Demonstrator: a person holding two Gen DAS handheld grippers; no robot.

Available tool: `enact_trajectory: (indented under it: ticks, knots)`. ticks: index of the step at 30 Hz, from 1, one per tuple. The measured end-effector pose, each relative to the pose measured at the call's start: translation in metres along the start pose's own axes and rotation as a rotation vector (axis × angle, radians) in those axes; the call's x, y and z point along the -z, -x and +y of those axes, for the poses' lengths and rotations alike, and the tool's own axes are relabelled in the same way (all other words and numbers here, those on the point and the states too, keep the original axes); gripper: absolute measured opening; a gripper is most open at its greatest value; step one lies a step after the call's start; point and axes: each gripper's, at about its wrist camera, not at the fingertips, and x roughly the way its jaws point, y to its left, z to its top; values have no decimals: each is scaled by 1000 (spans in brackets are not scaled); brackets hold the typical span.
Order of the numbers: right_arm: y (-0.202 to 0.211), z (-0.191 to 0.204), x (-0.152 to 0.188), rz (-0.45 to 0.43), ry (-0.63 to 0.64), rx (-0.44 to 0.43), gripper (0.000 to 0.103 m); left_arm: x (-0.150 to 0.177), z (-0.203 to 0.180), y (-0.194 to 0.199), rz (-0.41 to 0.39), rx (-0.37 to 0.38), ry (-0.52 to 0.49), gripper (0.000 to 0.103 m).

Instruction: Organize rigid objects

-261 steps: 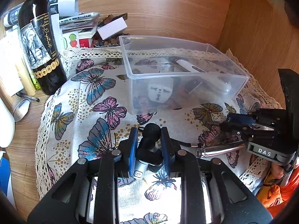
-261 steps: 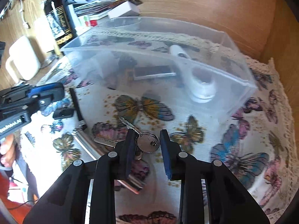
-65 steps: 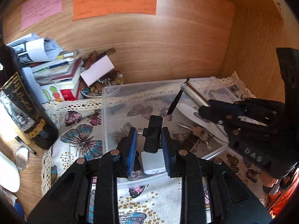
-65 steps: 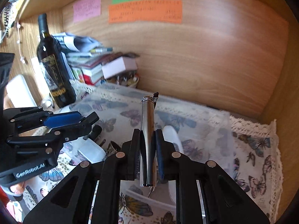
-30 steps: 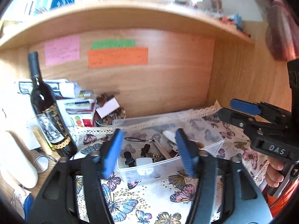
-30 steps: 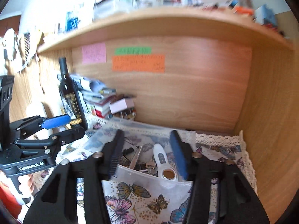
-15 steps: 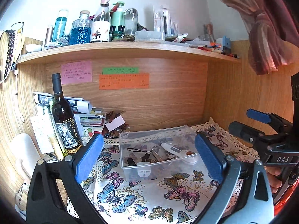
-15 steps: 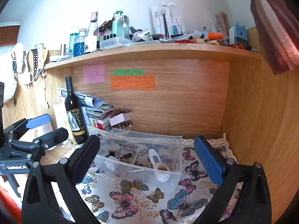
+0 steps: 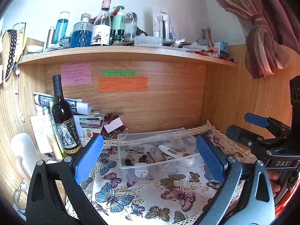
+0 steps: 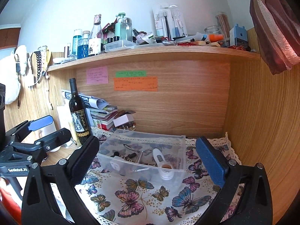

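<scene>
Left wrist view: left gripper point(image 9: 149, 157) pulled well back and high, jaws spread wide, nothing between them; a second ago it was lower and closer to the clear plastic bin point(image 9: 155, 150), so it has backed off since. Right gripper point(image 10: 148, 159) same story in its own view, jaws fully apart and empty, raised away from the bin; about two seconds ago it was clamped on a metal cylinder over the bin, now released. All the small rigid items sit inside the bin: white thermometer point(image 9: 169, 151), white plug adapter point(image 9: 141, 172) against the front wall, black bits and keys in the middle, too small to sort out. Butterfly cloth point(image 9: 142, 193) on the worktop in front of the bin now has no loose objects on it that I can see, where earlier a key ring and a black piece lay there. Bin stands on the cloth near the wine bottle point(image 9: 62, 116), apart from it. Judgement: with both grippers empty and retreating and nothing left outside the bin, the sorting looks finished or nearly so; only thing possibly left is nudging the bin square. Low risk now, except bumping the bottle on the way out.
</scene>
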Motion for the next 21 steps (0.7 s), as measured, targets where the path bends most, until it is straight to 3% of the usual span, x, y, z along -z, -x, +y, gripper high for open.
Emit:
enact_trajectory:
  ticks: [21]
  knots:
    - [0, 3, -1, -8, 5, -17, 103, -1, -1, 4, -11, 9, 7, 101]
